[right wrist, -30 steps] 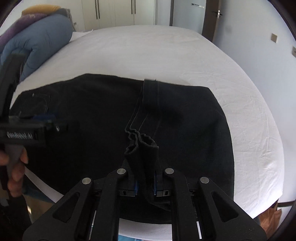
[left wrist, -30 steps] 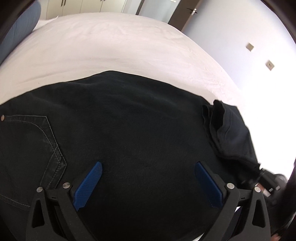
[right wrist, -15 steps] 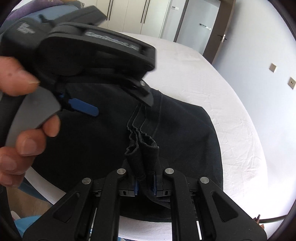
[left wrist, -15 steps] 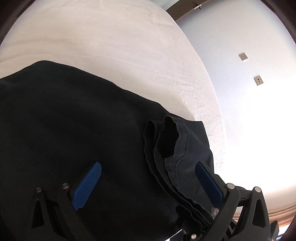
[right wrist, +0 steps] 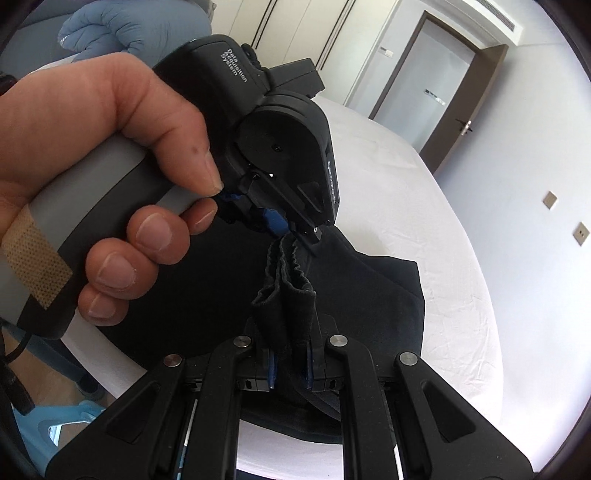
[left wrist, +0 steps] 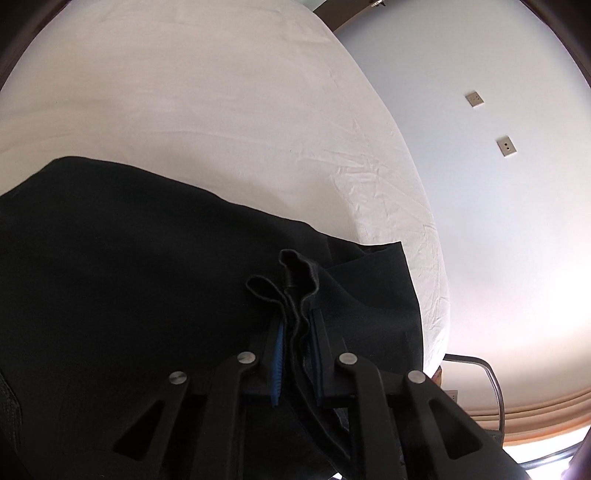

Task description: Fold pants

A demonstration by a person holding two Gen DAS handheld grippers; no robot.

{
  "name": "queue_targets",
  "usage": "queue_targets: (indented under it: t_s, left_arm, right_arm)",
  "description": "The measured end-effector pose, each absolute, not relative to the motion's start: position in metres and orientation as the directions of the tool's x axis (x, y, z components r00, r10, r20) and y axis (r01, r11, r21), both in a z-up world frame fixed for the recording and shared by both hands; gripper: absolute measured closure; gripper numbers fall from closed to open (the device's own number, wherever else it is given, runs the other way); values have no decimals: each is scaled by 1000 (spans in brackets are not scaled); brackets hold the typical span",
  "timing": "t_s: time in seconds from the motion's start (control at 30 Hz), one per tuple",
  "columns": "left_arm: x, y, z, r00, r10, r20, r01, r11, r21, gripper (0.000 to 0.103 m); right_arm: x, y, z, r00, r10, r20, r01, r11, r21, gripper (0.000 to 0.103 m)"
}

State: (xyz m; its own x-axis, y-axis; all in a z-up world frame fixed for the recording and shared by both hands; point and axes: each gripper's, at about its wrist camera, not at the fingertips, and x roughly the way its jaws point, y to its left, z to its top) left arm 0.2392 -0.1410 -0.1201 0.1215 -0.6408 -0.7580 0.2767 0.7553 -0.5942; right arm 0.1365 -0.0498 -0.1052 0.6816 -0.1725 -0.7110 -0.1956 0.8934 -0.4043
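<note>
My left gripper (left wrist: 297,334) points forward and down over the near right corner of the black pants (left wrist: 129,277), its blue-padded jaws clamped on a bunched, ruffled hem edge (left wrist: 295,280). From the right wrist view, my left hand (right wrist: 110,177) wraps the grey handle, thumb on top, a tan bandage strip on the handle's near end, and that gripper's tip (right wrist: 295,230) meets the same gathered hem from above. My right gripper (right wrist: 290,356) is closed on the lower part of that bunch, fabric standing up between its pads. The denim is matte and heavy, lying mostly flat on the white bed sheet (left wrist: 221,110), which wrinkles near the right edge. A blue quilt (right wrist: 122,26) sits far left, wardrobe doors and a brown-framed door (right wrist: 443,88) beyond. The left gripper's body blocks much of the pants from the right camera.
</note>
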Motion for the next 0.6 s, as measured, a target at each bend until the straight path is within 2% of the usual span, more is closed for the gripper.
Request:
queue_targets:
  t_s: [0.3, 0.6]
  left_arm:
    - [248, -98, -113, 167, -606, -778, 299, 783, -546, 91]
    - [269, -55, -128, 182, -534, -826, 264, 836, -482, 91]
  right_arm:
    - [126, -3, -113, 676, -95, -731, -314, 860, -402, 94]
    - [123, 64, -153, 590, -6, -808, -479, 802, -356, 94]
